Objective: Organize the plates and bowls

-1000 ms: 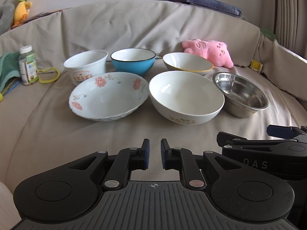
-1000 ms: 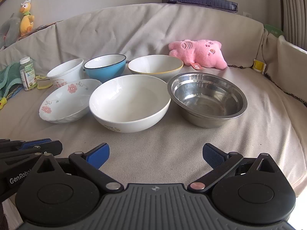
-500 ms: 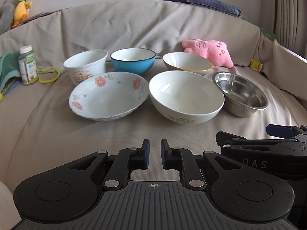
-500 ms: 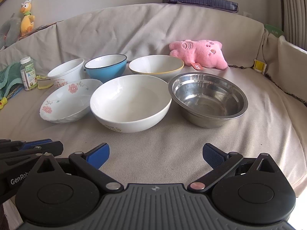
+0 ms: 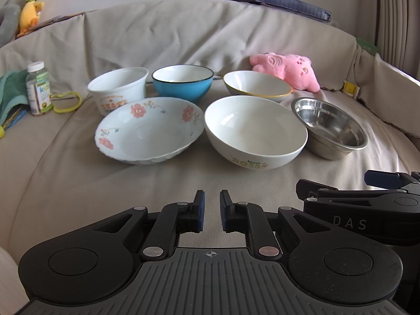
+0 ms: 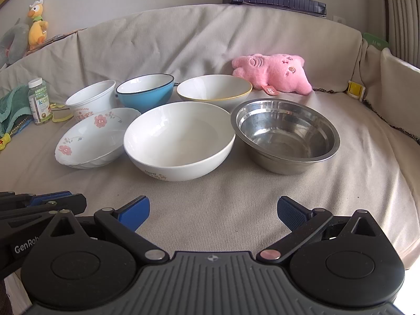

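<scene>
So, six bowls are lined up on a beige cloth-covered couch, nothing is gripped.

Front row, seen mid-frame: a scalloped floral bowl (image 5: pixel 149 131), a glossy white bowl (image 5: pixel 256 132) with a print that is too small to be read, and a shiny steel bowl (image 6: pixel 284 136). Behind them a plastic tub (image 5: pixel 118 88), a blue enamel bowl (image 5: pixel 182 82) and a yellow-rimmed bowl (image 5: pixel 257 86) are set. The left gripper (image 5: pixel 211 214) is pinched nearly shut on nothing; the right gripper (image 6: pixel 213 210) is spread wide. A fuzzy pink plush (image 6: pixel 273 72) is parked upper right; a bottle (image 5: pixel 38 89) is seen at the left edge.
</scene>
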`<state>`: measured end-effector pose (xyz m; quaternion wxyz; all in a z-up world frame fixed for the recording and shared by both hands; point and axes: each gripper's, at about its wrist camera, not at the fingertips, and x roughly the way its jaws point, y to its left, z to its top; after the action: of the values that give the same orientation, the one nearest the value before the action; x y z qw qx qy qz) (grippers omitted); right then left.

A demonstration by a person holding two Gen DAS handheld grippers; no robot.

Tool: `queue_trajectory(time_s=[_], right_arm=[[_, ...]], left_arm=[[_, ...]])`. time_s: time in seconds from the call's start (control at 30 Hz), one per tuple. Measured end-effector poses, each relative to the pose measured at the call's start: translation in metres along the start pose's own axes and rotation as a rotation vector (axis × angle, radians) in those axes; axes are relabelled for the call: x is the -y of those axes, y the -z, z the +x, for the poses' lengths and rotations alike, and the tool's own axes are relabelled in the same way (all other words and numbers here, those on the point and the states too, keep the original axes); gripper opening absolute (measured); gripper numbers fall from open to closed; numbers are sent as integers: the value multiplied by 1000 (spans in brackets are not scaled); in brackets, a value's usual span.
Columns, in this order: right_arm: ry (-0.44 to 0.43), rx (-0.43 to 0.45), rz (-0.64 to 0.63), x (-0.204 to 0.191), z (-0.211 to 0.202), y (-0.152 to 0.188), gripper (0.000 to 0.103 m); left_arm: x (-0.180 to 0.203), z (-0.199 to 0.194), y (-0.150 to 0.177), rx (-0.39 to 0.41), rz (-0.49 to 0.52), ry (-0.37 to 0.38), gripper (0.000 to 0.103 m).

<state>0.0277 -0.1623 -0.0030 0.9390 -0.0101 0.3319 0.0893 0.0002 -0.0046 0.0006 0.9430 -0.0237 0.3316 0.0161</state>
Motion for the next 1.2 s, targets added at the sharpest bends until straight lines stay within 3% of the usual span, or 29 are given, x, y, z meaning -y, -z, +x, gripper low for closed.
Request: queue_trajectory(time_s=[1.2], right_arm=[[-7, -4, -5, -3, 1, -1, 103]], left_arm=[[-7, 1, -1, -5, -29, -1, 15]])
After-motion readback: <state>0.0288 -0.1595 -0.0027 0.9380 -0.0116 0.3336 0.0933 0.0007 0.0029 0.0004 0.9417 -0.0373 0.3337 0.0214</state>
